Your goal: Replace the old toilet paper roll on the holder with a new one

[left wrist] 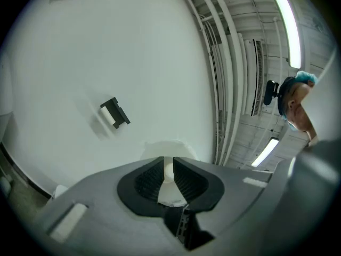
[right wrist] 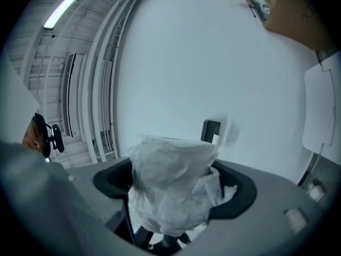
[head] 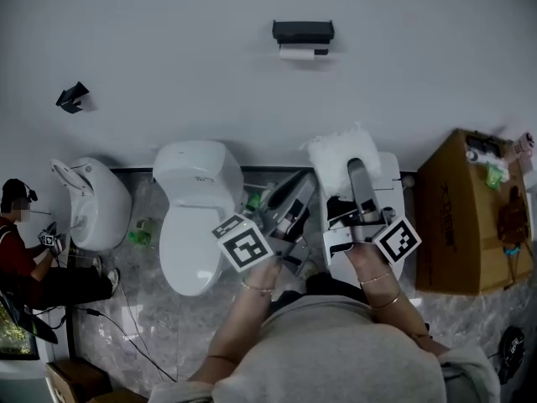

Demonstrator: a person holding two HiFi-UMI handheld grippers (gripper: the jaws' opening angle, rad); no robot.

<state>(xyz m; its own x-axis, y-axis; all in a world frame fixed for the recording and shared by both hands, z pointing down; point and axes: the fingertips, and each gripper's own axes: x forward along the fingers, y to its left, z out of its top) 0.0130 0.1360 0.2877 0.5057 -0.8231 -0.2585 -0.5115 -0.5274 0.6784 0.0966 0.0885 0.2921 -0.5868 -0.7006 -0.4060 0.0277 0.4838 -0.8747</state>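
My right gripper (right wrist: 176,196) clamped on wrapped new roll (right wrist: 168,164), plastic not yet off. My left gripper (left wrist: 172,167) closed; thin white sliver in gap, can't tell what. Holder (head: 303,32) on far wall, well apart, old roll (head: 298,52) still mounted. Judged: swap not begun; removal and fitting left.

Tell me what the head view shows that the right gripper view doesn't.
Only the head view shows the left gripper and a person seated at the far left. Only the right gripper view shows a ceiling strip light and pipes overhead. Both show the black wall holder, the cardboard box, and the crumpled white toilet paper roll clamped in the right gripper.
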